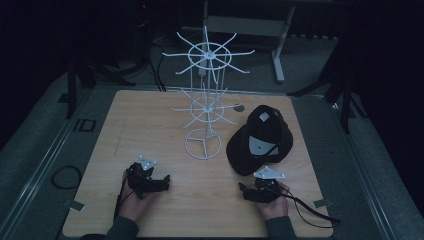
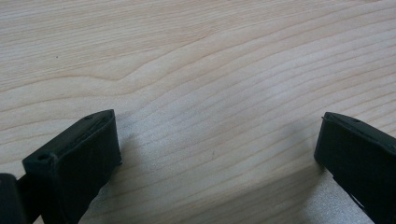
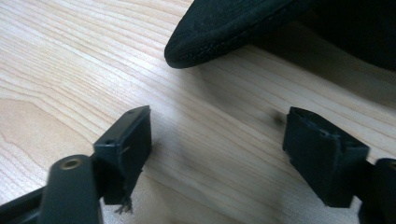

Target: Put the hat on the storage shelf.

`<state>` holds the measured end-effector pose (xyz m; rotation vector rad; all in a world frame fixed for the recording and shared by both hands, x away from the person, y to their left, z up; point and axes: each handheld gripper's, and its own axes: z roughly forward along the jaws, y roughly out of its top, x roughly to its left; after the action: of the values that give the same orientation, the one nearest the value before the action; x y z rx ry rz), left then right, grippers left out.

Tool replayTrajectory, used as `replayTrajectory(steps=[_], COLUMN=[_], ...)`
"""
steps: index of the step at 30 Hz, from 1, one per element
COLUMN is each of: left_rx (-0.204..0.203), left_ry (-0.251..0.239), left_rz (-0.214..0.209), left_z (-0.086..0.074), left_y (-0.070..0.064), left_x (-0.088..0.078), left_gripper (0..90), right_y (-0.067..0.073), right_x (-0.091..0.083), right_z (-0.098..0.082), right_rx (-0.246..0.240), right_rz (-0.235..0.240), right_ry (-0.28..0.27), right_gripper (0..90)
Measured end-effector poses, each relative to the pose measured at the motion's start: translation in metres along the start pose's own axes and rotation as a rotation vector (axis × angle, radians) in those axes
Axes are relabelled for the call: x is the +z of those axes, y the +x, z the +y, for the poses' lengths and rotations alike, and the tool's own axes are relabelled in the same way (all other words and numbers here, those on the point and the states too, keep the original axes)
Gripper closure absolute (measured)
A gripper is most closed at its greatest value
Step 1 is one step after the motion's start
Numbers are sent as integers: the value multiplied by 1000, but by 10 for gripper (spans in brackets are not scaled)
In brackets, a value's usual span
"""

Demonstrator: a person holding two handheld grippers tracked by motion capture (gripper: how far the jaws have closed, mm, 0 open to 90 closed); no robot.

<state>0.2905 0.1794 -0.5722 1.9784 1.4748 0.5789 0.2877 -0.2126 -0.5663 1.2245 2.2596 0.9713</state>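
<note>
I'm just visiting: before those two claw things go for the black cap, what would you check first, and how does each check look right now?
1. Right gripper open: ok, jaws stand wide apart with bare wood between them.
2. Left gripper open and holding nothing: ok.
3. Cap within easy approach: ok, its brim lies just ahead of the right gripper.
4. Path to the brim free: ok, nothing lies between.
5. White wire rack upright, ready for a cap: ok, it stands on its ring base beside the cap.
6. Whether the brim lies flat or lifted enough to pinch: cannot tell.
</note>
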Motion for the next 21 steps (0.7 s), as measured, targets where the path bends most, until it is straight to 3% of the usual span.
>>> replayTrajectory(steps=[13,21], left_rx=[0,2], left_ry=[-3,0], left_rz=[-2,-3], left_z=[0,1], left_y=[0,0], left_x=[0,1], left_gripper=[1,1], right_y=[0,1], right_x=[-1,-3], right_z=[3,5], right_rx=[-1,46], right_rz=[6,40], right_ry=[29,32], right_gripper=[236,218])
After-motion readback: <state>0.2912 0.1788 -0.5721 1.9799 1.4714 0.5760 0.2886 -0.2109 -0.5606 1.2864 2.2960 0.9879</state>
